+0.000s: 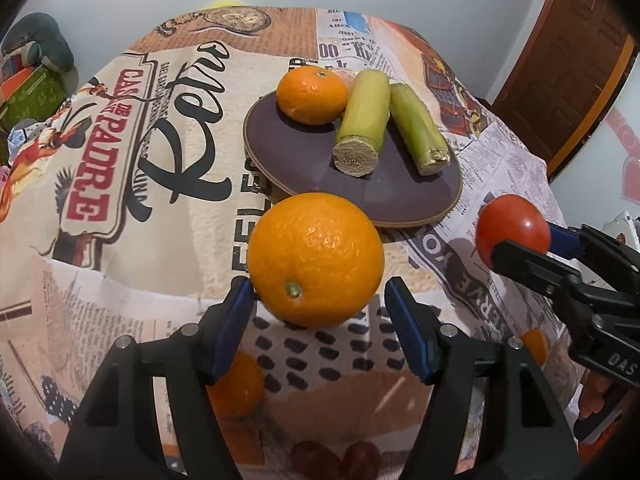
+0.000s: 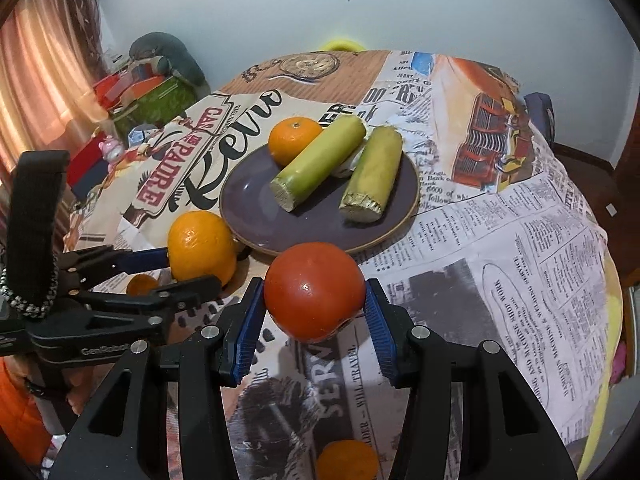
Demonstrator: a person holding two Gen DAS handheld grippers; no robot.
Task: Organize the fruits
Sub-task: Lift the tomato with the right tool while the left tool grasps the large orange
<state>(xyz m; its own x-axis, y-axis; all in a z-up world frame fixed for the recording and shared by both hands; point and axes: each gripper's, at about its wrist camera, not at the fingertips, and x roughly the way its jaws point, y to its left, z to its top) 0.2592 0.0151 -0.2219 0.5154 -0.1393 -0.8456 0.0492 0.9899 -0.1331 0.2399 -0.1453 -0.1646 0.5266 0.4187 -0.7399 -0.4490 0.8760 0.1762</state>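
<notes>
My left gripper [image 1: 320,304] is shut on a large orange [image 1: 316,260] and holds it above the cloth, just short of the dark plate [image 1: 304,184]. My right gripper [image 2: 314,316] is shut on a red tomato [image 2: 314,290], also near the plate [image 2: 256,208]. The plate holds a small orange [image 1: 312,94] and two green-yellow sugarcane pieces [image 1: 362,122]. The right gripper with the tomato [image 1: 514,230] shows at the right of the left wrist view. The left gripper with the orange [image 2: 200,246] shows at the left of the right wrist view.
A printed newspaper-pattern cloth [image 2: 500,240] covers the round table. Other small oranges [image 1: 236,384] [image 2: 346,460] and red grapes [image 1: 336,456] lie near the front edge. Boxes and clutter [image 2: 152,92] stand at the back left. A wooden door [image 1: 568,64] is at the right.
</notes>
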